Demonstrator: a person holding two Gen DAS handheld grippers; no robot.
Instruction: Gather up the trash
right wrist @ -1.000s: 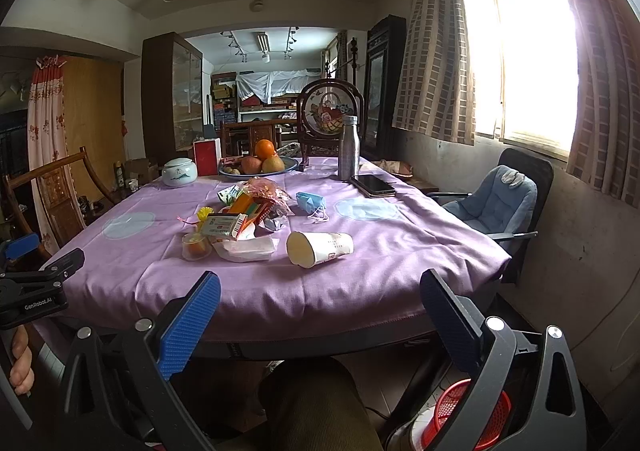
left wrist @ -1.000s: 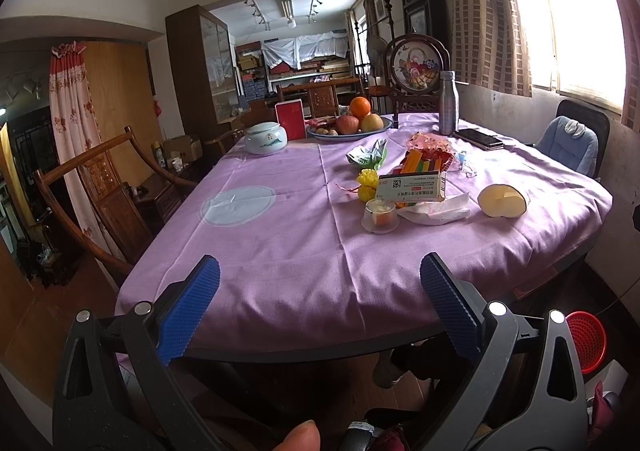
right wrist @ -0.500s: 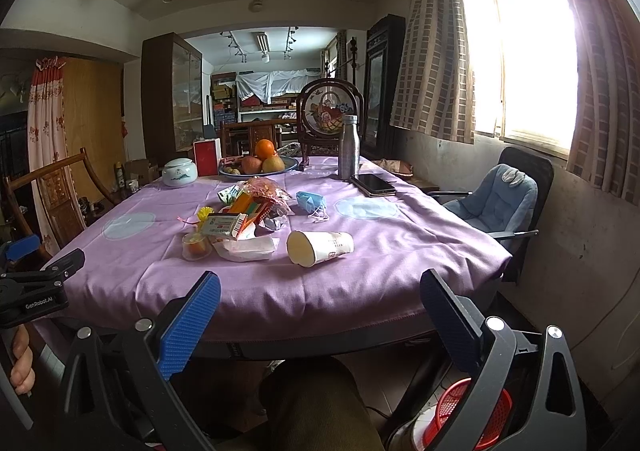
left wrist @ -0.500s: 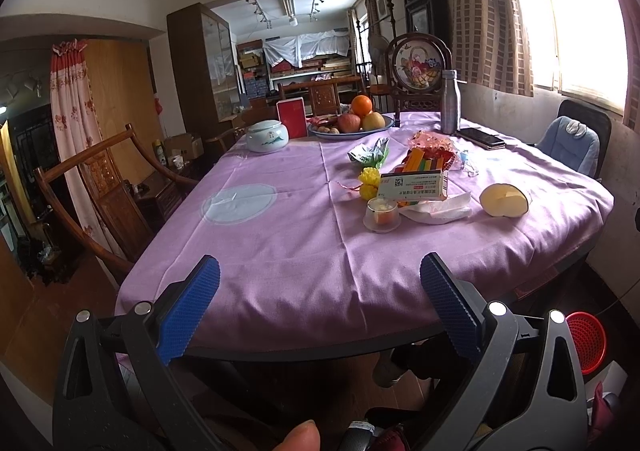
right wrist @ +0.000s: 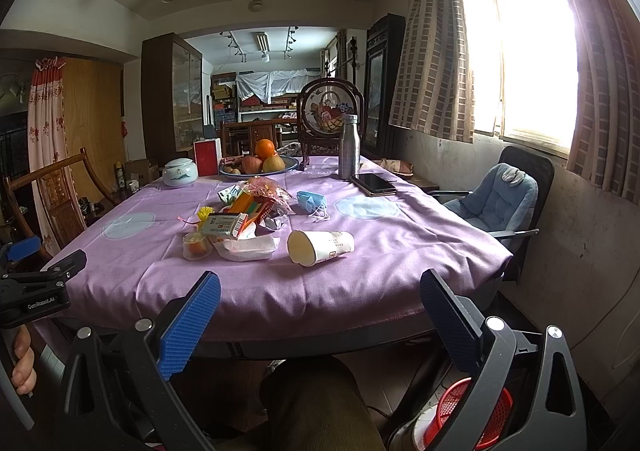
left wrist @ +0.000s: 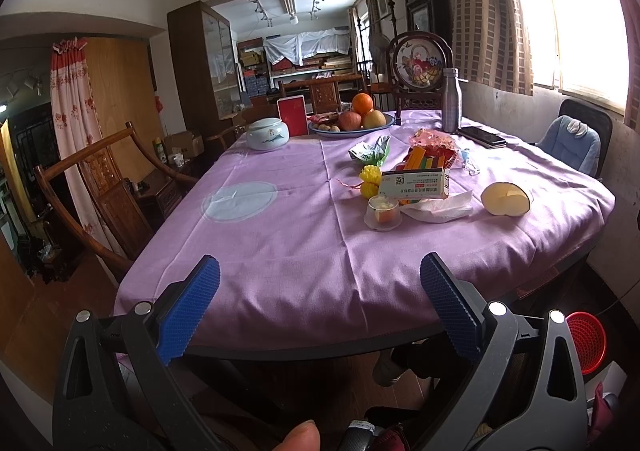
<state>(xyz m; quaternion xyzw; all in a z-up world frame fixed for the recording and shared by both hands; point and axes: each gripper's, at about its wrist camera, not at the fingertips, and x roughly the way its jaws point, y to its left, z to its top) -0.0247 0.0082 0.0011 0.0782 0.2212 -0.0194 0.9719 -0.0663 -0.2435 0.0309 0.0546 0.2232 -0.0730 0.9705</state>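
Note:
Trash lies in a cluster on the purple tablecloth (right wrist: 360, 263): a tipped paper cup (right wrist: 320, 247) (left wrist: 505, 199), a crumpled white tissue (right wrist: 250, 247) (left wrist: 438, 209), a small clear plastic cup (right wrist: 196, 245) (left wrist: 383, 212), a white carton (right wrist: 224, 225) (left wrist: 414, 183), colourful snack wrappers (right wrist: 260, 197) (left wrist: 430, 155) and a blue face mask (right wrist: 313, 201). A red mesh bin (right wrist: 472, 415) (left wrist: 585, 341) stands on the floor at the right. My left gripper (left wrist: 319, 283) and right gripper (right wrist: 320, 293) are both open and empty, held before the table's near edge.
At the far end stand a fruit bowl (right wrist: 260, 163), a white ceramic jar (right wrist: 180, 172), a red box (right wrist: 207, 157), a steel bottle (right wrist: 349, 147) and a phone (right wrist: 374, 183). A wooden chair (left wrist: 104, 187) stands left, a cushioned chair (right wrist: 496, 199) right. My knee (right wrist: 316, 407) is below.
The left wrist view has shifted slightly, sliding the table scene a little to the right. Both grippers stay open and empty; the right view is unchanged.

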